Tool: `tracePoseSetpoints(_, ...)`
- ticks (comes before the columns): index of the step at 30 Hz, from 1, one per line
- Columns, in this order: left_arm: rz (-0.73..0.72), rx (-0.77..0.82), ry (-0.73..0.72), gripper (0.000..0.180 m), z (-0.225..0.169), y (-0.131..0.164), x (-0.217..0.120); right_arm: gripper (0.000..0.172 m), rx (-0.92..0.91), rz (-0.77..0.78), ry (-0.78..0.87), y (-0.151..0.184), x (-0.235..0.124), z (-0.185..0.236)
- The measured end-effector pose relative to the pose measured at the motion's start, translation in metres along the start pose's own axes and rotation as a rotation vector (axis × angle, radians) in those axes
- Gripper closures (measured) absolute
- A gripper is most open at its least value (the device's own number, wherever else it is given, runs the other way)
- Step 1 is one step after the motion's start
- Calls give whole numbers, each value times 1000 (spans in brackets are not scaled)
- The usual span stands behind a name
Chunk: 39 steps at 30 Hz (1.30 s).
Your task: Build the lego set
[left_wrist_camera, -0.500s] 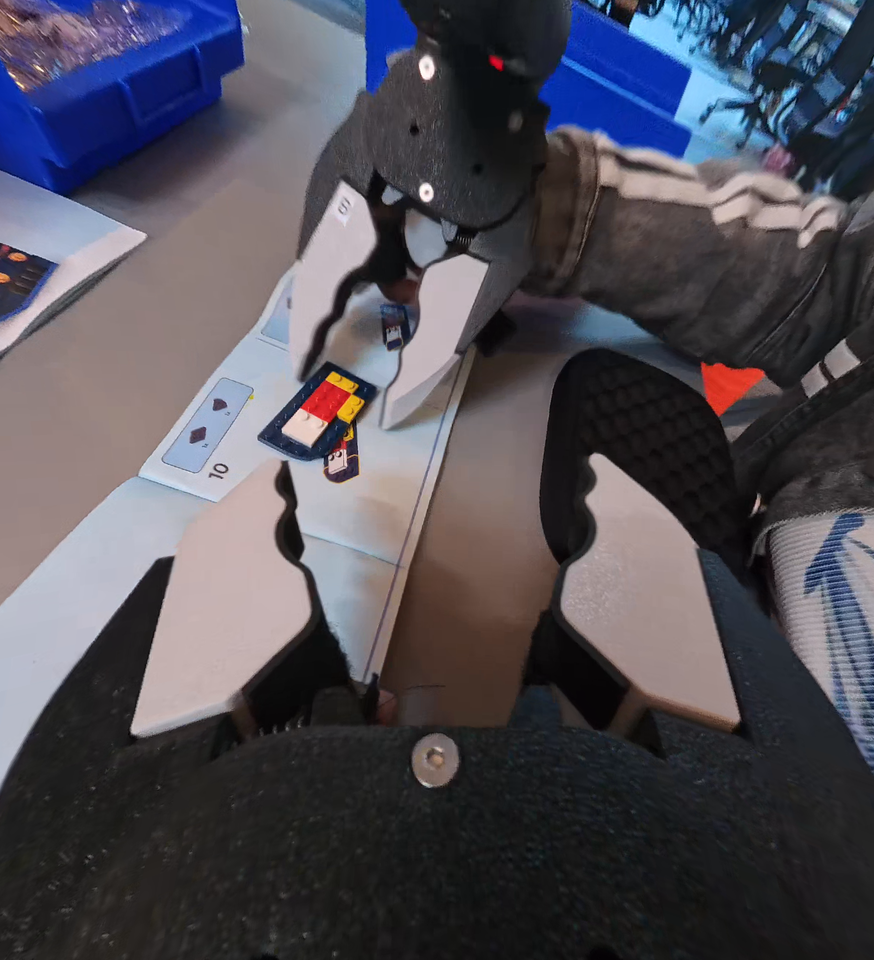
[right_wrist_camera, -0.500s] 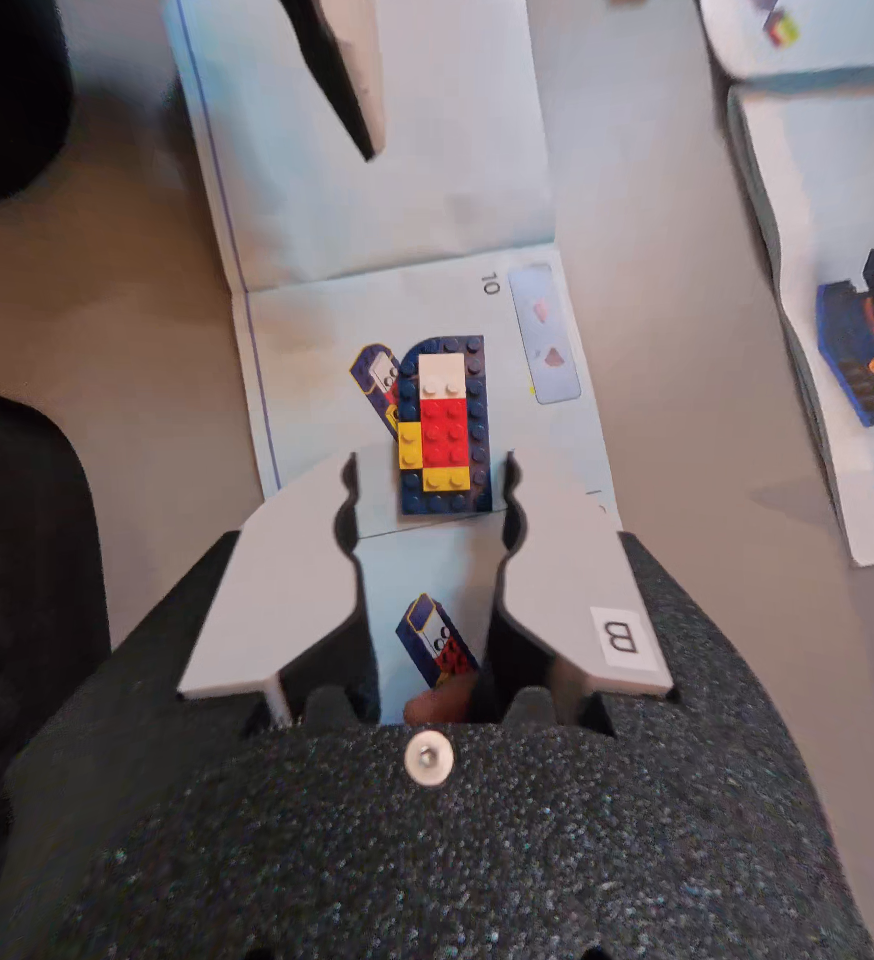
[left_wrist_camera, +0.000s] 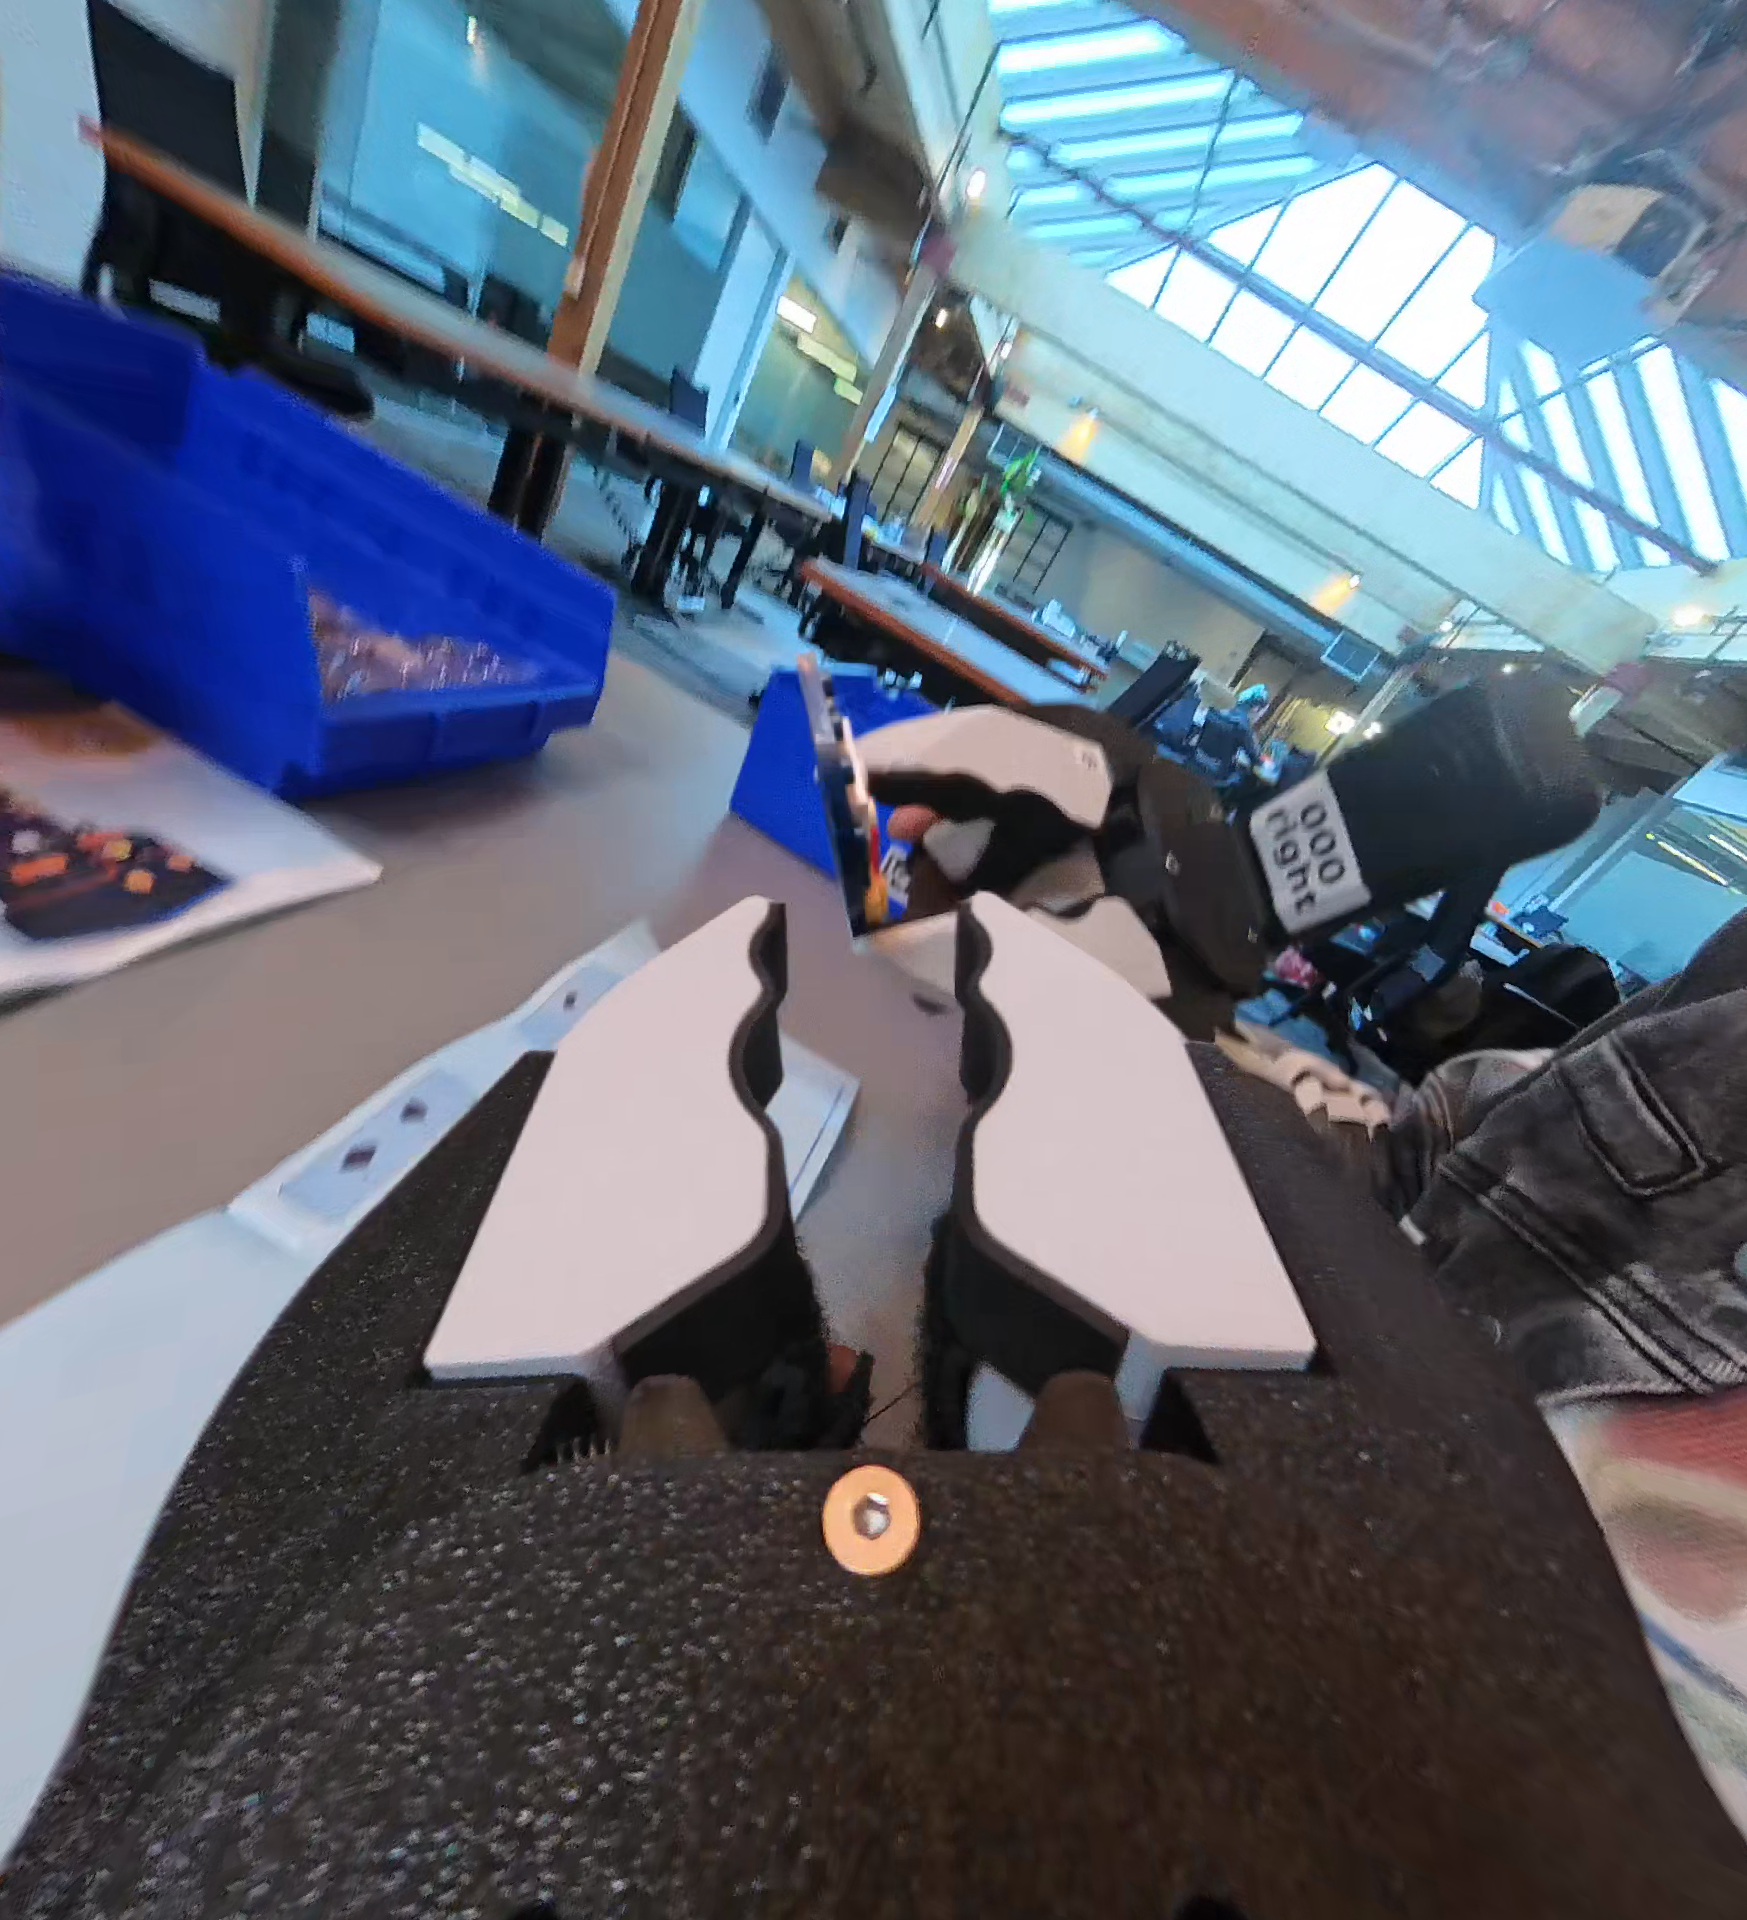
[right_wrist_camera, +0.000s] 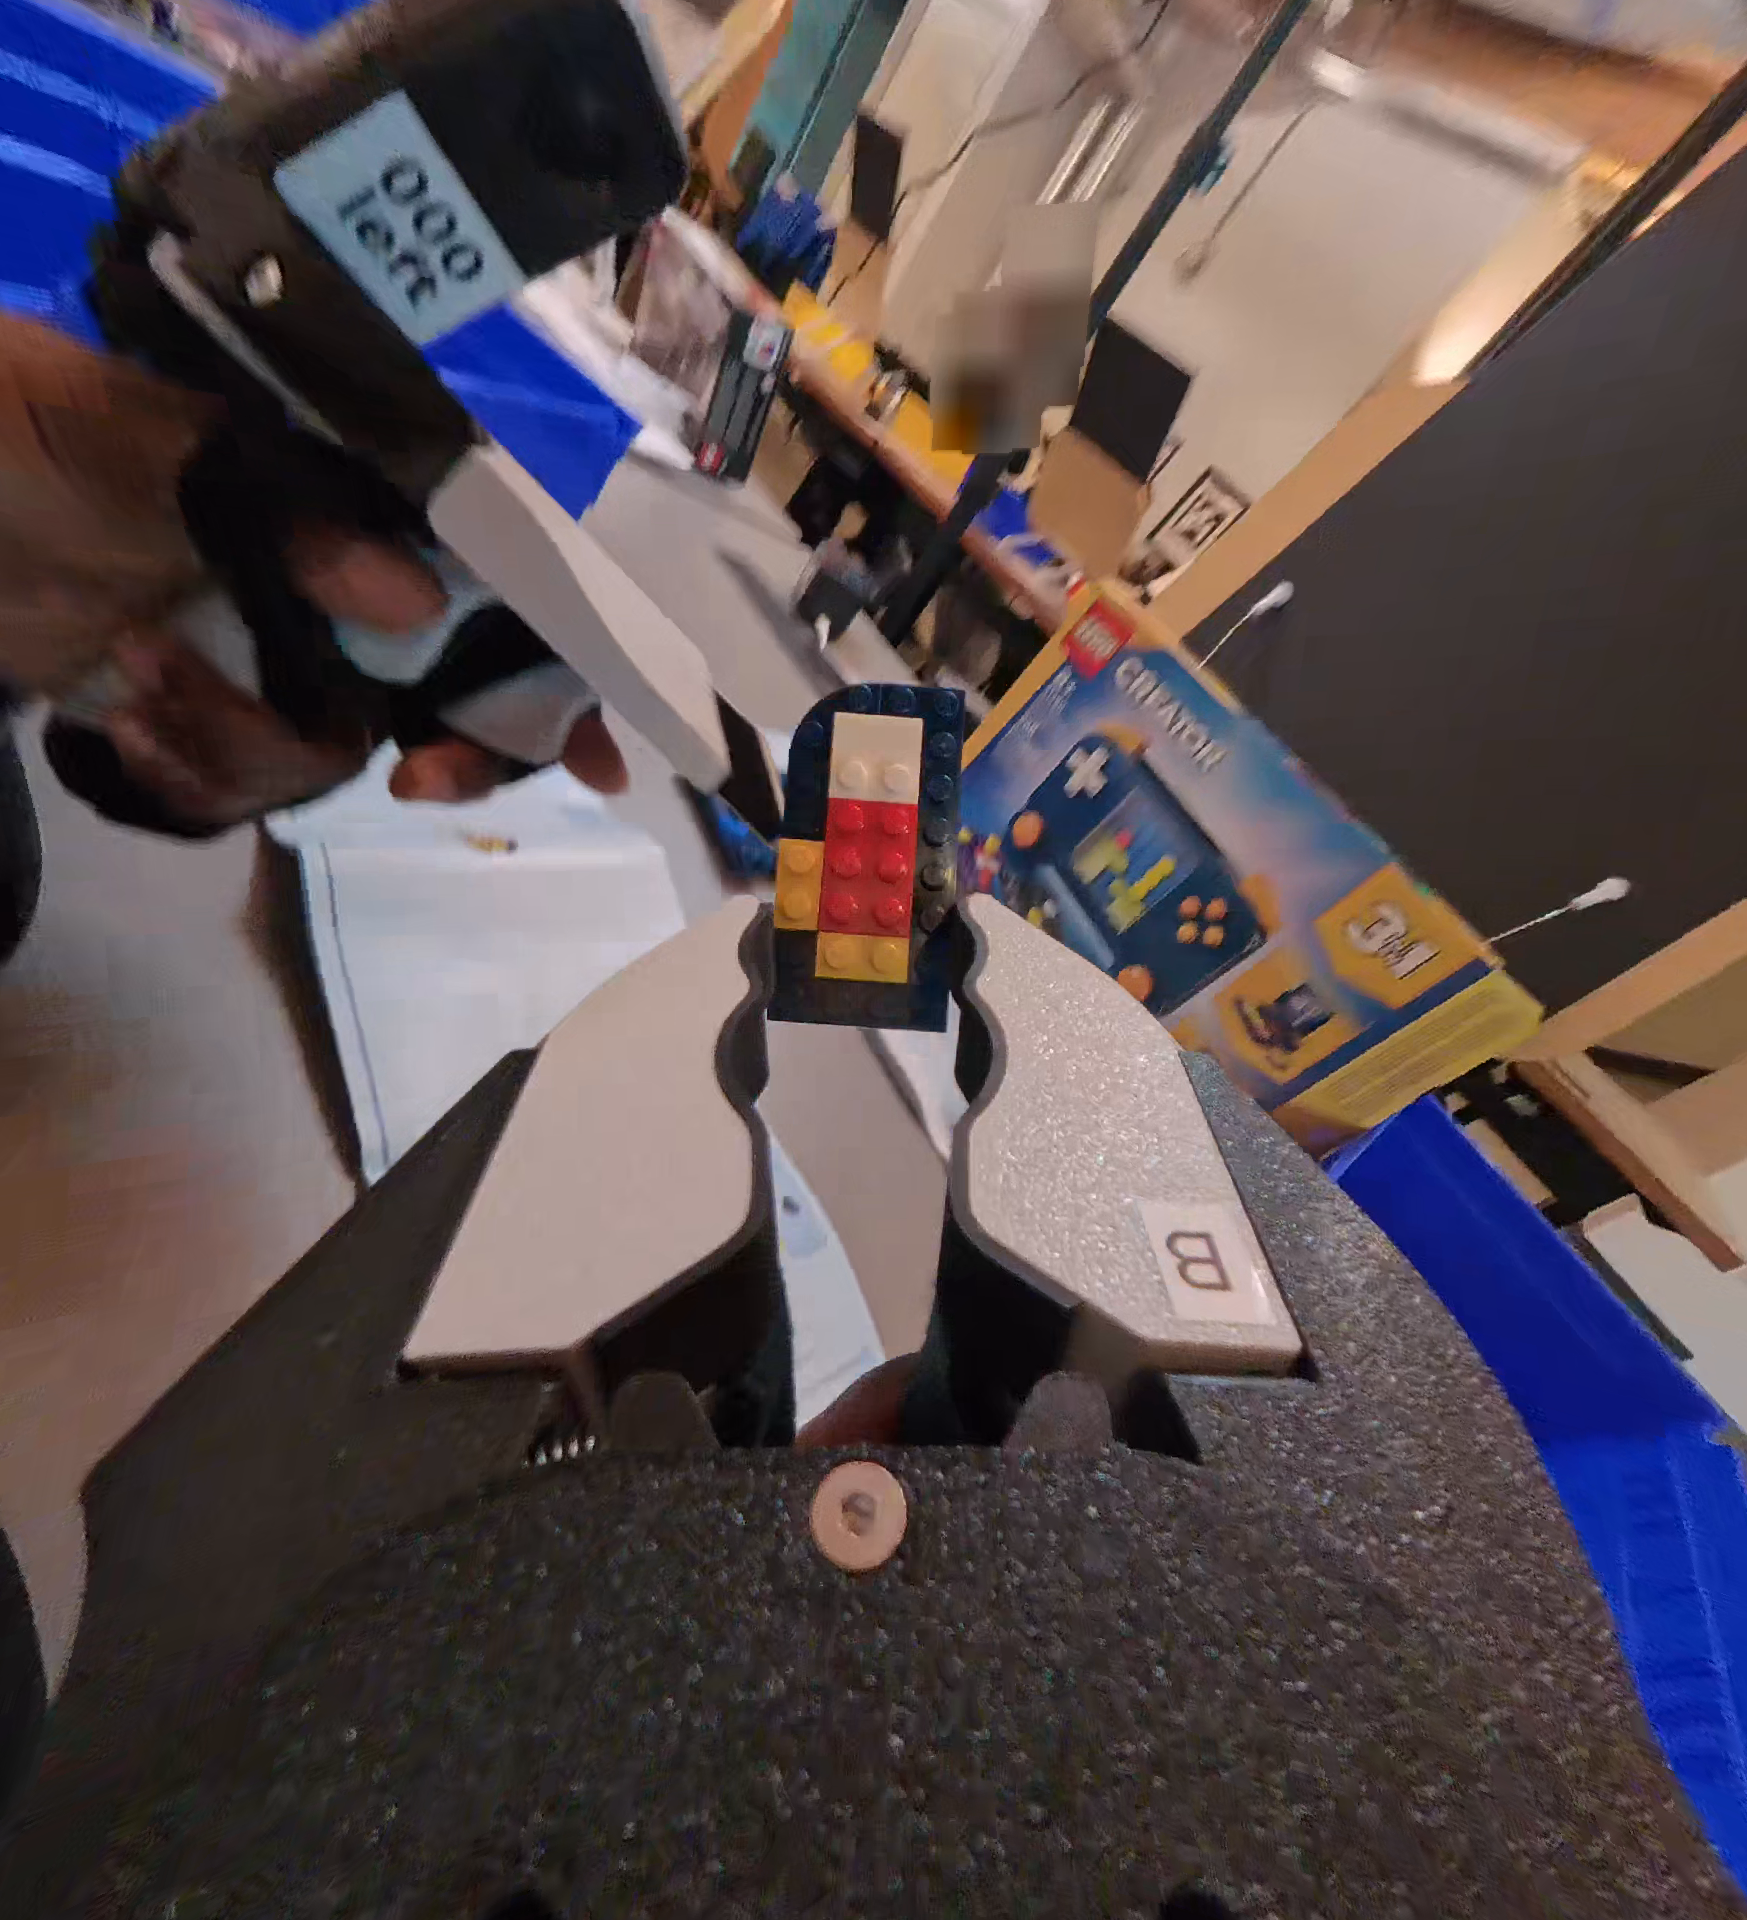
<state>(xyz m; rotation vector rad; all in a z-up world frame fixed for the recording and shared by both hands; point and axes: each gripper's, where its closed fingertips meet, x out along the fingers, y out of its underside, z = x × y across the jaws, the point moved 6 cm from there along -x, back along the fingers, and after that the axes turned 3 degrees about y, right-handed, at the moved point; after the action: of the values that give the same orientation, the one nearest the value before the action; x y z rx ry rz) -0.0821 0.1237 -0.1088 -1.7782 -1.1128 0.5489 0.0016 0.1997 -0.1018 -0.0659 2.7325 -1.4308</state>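
Left tongs (left_wrist_camera: 869, 925) stand part-open with nothing between their fingers, low over the grey bench (left_wrist_camera: 225, 1039). Just ahead, the right tongs (left_wrist_camera: 890, 831) hold a brick plate (left_wrist_camera: 841, 821) edge-on. A blue bin (left_wrist_camera: 256, 603) carries glinting clear bags.

Right tongs (right_wrist_camera: 856, 935) clench the plate's lower sides: dark blue, round-topped, bearing white, red and yellow bricks, upright above the bench. Beside it lies a toy box (right_wrist_camera: 1243, 873).

Obstacles, left wrist view: blue bin (left_wrist_camera: 287, 613) at 10 o'clock, second blue bin (left_wrist_camera: 781, 769) at 12, open booklet (left_wrist_camera: 121, 873) at 9, right gripper (left_wrist_camera: 874, 831) with brick plate (left_wrist_camera: 841, 800) just beyond the jaws at 12. Free room: bare counter (left_wrist_camera: 495, 831) between bins and booklet, 11 o'clock. Right wrist view: printed box (right_wrist_camera: 1243, 894) at 2 o'clock, blue bin rim (right_wrist_camera: 1575, 1392) at 4, left gripper (right_wrist_camera: 713, 748) at 11.
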Motion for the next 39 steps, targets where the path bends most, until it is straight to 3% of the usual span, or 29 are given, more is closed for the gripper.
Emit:
tracePoseSetpoints(3,-92,80,46,165,-13,-12,4,139,26,-61,38,-12,-3,6)
tracePoseSetpoints(5,-74,178,26,174,-17,-13,1,139,48,-105,6,-15,-8,8)
tracePoseSetpoints(7,-9,244,54,174,-24,-13,-3,136,168,-178,-167,-16,-16,7)
tracePoseSetpoints(10,99,322,142,174,-37,-11,-6,133,523,-307,-483,-19,-26,-7)
tracePoseSetpoints(12,179,414,184,174,-47,-8,-7,139,615,-352,-642,-24,-28,-10)
tracePoseSetpoints(16,321,609,185,174,-60,-3,-5,147,425,-311,-746,-36,-21,9)
tracePoseSetpoints(19,374,716,170,175,-67,0,-6,164,300,-361,-738,-43,-23,15)
tracePoseSetpoints(26,404,893,182,175,-84,2,-11,165,155,-444,-721,-52,-34,24)
tracePoseSetpoints(31,344,903,129,174,-85,0,-12,165,151,-480,-682,-55,-34,21)
tracePoseSetpoints(33,329,901,121,158,-83,2,-12,165,184,-520,-680,-57,-34,19)
tracePoseSetpoints(35,319,899,127,155,-83,6,-12,165,212,-569,-686,-60,-35,21)
tracePoseSetpoints(39,293,891,115,172,-83,9,-10,165,298,-605,-676,-60,-32,24)
